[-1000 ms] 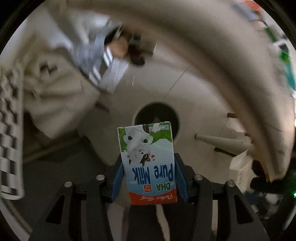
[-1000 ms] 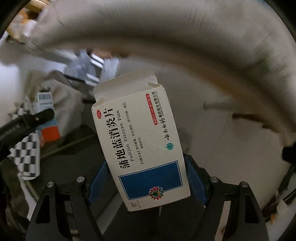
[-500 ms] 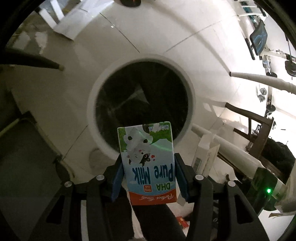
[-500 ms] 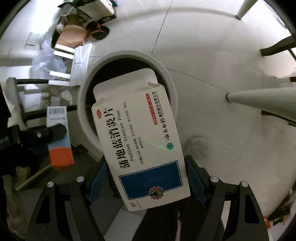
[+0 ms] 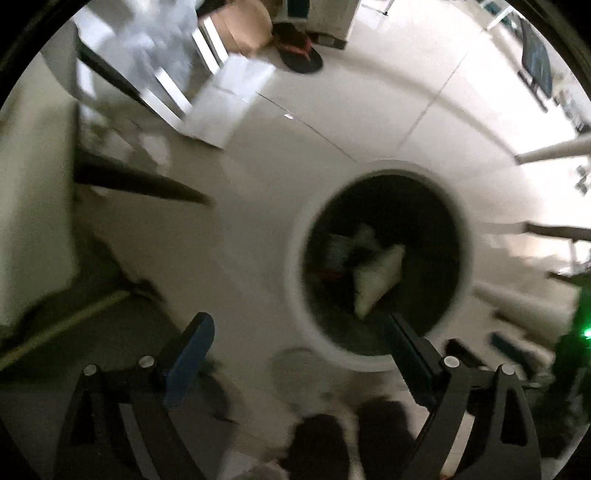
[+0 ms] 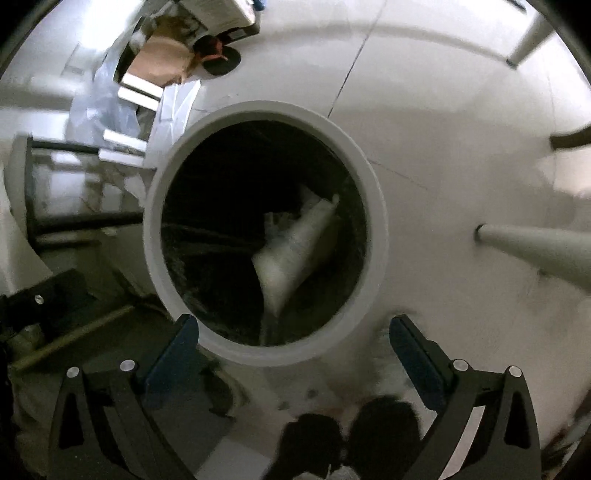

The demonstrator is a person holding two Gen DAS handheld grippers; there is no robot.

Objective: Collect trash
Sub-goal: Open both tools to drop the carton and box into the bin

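A pale tiled floor [image 6: 424, 110] is seen below both hand-held grippers. A round white bin [image 6: 373, 206] with a dark inside stands on it, just ahead of the right hand-held gripper [image 6: 293, 338] and ahead and to the right of the left hand-held gripper [image 5: 295, 339]. Farther ahead, a dark slipper [image 5: 299, 59] and a brown box [image 5: 240, 26] are set on the floor. To the right, a tapered white leg [image 6: 535, 247] is planted on it.
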